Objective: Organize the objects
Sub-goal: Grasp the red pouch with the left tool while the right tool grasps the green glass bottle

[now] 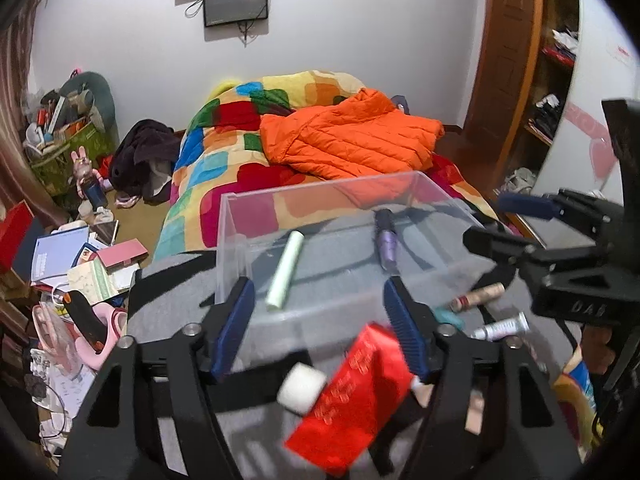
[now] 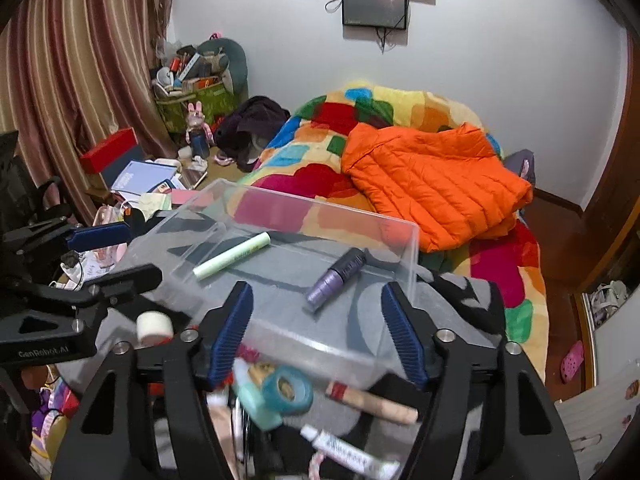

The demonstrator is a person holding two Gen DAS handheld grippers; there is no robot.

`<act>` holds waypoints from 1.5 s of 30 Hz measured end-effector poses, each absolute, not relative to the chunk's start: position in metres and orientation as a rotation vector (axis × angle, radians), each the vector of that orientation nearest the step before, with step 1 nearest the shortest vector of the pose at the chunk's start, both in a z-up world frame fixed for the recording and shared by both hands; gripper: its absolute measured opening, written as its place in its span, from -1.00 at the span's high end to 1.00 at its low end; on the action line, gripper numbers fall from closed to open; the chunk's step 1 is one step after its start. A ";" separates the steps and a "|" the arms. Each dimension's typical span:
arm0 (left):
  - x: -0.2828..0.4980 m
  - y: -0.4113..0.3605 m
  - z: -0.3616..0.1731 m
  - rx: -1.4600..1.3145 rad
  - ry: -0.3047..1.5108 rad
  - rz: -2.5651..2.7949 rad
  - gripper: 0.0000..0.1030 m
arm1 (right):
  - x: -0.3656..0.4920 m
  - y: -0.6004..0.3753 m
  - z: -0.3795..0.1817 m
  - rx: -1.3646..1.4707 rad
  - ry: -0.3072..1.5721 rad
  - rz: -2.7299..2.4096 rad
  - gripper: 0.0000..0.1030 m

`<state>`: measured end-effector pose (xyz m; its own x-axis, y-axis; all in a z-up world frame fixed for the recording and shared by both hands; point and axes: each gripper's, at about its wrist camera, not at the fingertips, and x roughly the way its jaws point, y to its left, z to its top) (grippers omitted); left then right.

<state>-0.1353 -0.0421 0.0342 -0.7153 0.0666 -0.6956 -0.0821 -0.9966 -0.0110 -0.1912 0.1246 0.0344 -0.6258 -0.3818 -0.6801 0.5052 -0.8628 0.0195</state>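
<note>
L gripper [image 1: 320,328] is seen w/ jaws apart, nothing between the blue pads [image 1: 234,330]; it is hung over the near wall of the clear plastic box [image 1: 280,200], so no grip is made on anything. R gripper [image 2: 316,332] is likewise spread wide and empty, its pads [image 2: 402,338] set either side of the same near wall w/o pressing it, as far as can be told. Both are pointed down toward the box, prob. because the box is meant as the collecting bin. Inside it, two items are already laid flat on the floor of the box: a pale green tube [image 1: 285,270] toward the left wall and a purple bottle [image 1: 386,242] toward the far right corner, well apart, each lying on its side since neither would stand steady. The box itself is rested on a grey-and-black cloth [image 1: 168,312] at the foot of the bed. Outside the box, along its near edge, loose things are still left unsorted: a red packet [image 1: 352,396], a white roll [image 1: 301,387], a teal tape roll [image 2: 288,390], a beige stick [image 2: 372,400] and a small white tube [image 2: 348,450]. Judged from that, the job is only partly done; the next pick is likely to be taken from this near-edge cluster. Blur there is heavy, so exact contacts btw. those items can't be told. Beyond, a patchwork quilt [image 1: 224,168] and an orange jacket [image 1: 352,136] are spread on the bed.
</note>
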 end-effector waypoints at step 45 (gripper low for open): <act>-0.106 -0.024 0.004 -1.091 -0.002 2.716 -0.03 | -0.086 0.184 -0.012 1.032 0.111 -2.395 0.25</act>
